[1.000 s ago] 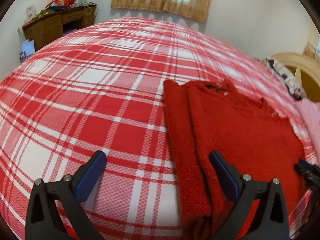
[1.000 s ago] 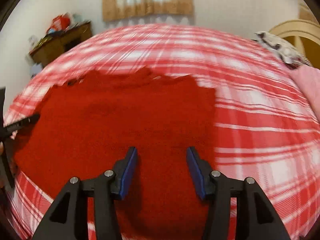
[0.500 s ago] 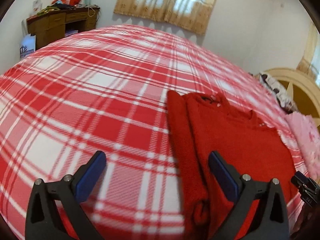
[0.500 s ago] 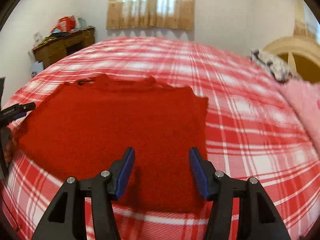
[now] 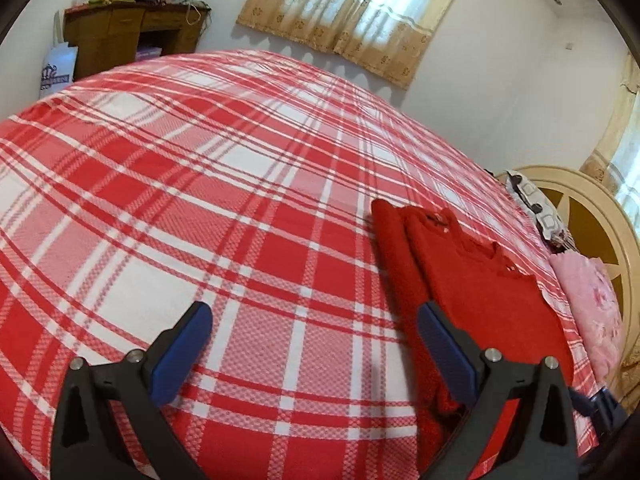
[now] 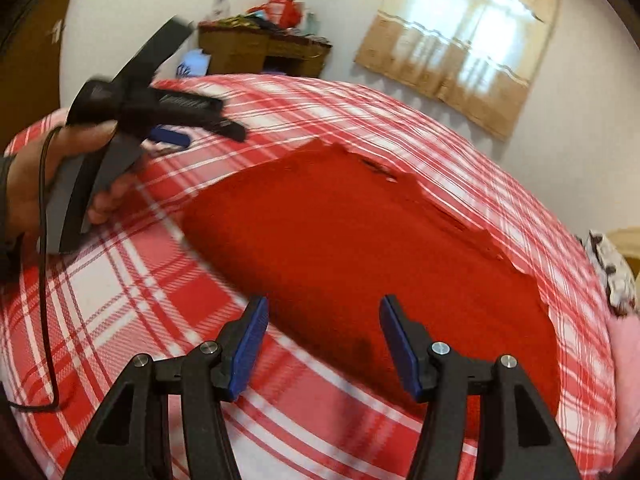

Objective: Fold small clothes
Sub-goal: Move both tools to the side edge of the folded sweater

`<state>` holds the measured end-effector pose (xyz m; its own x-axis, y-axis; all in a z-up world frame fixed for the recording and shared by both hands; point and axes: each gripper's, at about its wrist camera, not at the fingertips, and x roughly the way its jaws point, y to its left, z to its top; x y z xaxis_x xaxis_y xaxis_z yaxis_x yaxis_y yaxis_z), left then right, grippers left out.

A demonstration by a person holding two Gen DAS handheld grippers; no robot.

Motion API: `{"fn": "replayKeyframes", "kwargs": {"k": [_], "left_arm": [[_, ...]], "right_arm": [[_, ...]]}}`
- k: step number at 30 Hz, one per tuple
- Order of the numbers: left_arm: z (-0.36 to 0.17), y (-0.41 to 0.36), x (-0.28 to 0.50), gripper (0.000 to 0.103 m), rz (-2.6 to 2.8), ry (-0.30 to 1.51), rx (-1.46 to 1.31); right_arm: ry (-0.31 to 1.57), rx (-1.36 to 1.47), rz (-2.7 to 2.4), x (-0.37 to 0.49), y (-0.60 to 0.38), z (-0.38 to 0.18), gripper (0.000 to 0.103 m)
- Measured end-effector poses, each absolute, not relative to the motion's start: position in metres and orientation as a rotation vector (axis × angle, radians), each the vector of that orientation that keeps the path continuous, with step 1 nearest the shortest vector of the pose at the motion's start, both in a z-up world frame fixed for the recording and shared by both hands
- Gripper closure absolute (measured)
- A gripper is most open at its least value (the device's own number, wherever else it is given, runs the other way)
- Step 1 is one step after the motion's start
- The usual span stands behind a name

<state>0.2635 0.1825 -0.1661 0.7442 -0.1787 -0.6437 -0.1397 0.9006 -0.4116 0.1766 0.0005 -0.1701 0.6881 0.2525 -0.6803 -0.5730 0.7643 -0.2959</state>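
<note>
A red knit sweater (image 5: 480, 292) lies flat on the red-and-white plaid bedspread (image 5: 200, 184), its left sleeve folded lengthwise along the body. My left gripper (image 5: 312, 316) hovers open over bare bedspread, with the sweater's folded edge by its right finger. In the right wrist view the sweater (image 6: 360, 232) runs diagonally. My right gripper (image 6: 324, 308) is open above its near edge, with nothing between the pads. A hand (image 6: 28, 184) holds the left gripper (image 6: 208, 132) above the bed, left of the sweater.
A pink garment (image 5: 592, 304) lies at the bed's right edge by the cream headboard (image 5: 580, 208), and a patterned cloth (image 5: 536, 208) lies beyond it. A cluttered wooden desk (image 5: 132, 28) stands against the far wall. A black cable (image 6: 44, 280) hangs from the left gripper.
The right gripper swung sideways and rolled, so the sweater now lies slanted in its view and the left gripper and hand show fully. The left gripper drifted left, away from the sweater.
</note>
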Motion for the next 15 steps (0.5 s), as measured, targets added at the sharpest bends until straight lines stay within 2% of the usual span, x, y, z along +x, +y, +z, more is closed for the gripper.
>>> {"fn": "replayKeyframes", "kwargs": {"k": [15], "left_arm": [[-0.163,0.147,0.310,0.000,-0.237,0.764,-0.457]], "right_arm": [[0.580,-0.693,0.477,0.171,0.061,-0.194,0.044]]}}
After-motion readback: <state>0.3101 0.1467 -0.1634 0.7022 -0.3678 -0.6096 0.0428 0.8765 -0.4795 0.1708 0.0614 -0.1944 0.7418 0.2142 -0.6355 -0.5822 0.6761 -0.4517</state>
